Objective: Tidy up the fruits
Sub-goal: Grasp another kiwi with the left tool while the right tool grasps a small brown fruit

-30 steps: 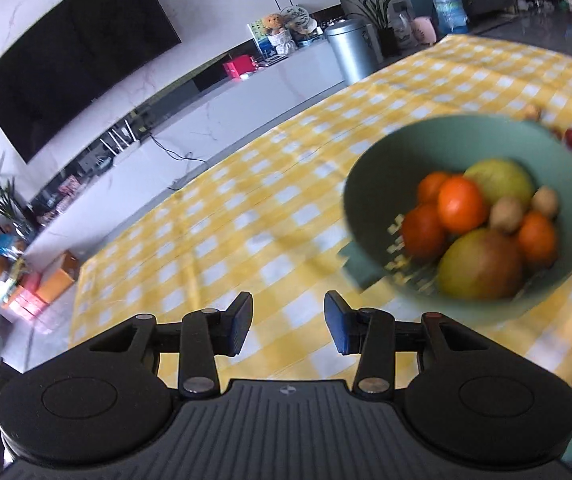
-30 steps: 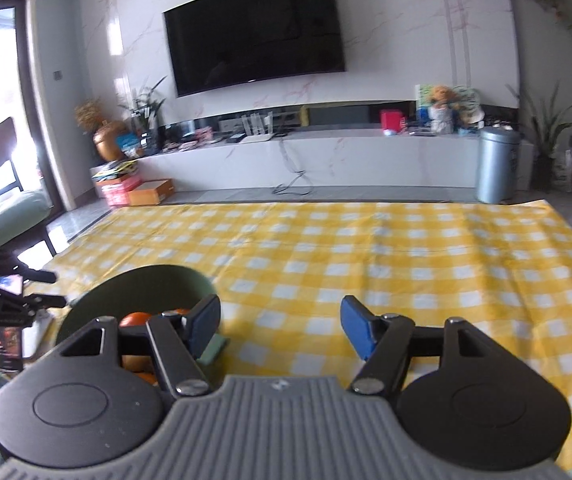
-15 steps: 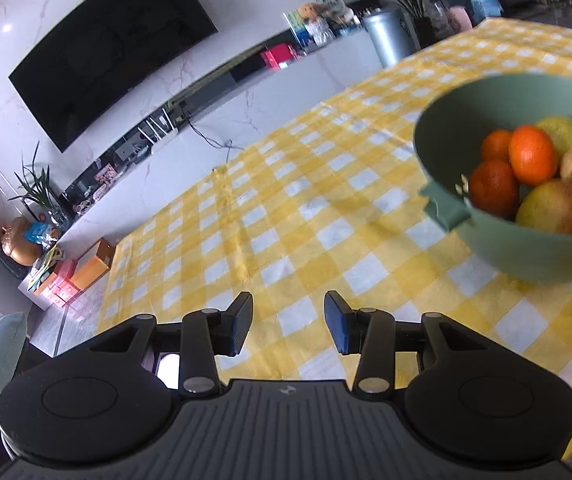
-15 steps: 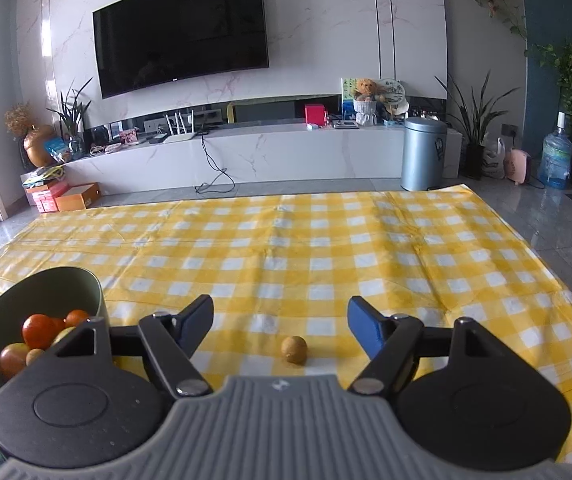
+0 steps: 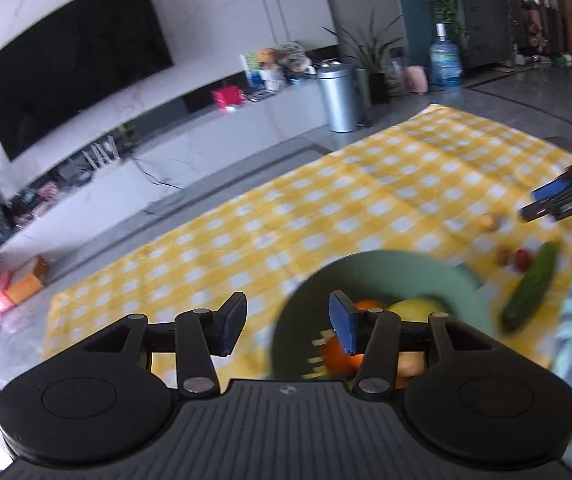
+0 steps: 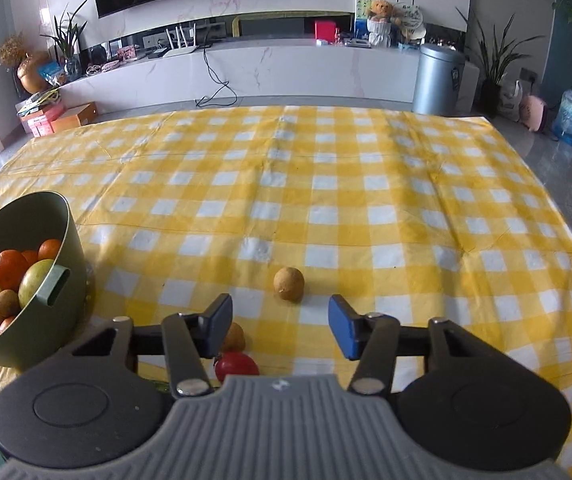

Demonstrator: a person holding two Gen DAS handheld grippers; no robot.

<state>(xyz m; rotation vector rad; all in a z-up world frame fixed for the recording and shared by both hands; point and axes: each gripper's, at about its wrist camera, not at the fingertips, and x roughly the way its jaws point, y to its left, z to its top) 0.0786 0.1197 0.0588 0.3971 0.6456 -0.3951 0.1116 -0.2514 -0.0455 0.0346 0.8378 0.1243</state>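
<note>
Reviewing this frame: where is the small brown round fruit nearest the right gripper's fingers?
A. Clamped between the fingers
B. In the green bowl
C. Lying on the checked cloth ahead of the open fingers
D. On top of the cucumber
C. In the right wrist view the brown fruit lies on the checked cloth just beyond the right gripper, whose jaws stand apart around nothing, well clear of the green bowl.

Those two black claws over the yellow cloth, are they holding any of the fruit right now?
No. The left gripper and the right gripper both stand open with nothing between their pads. The small brown fruit lies untouched.
</note>
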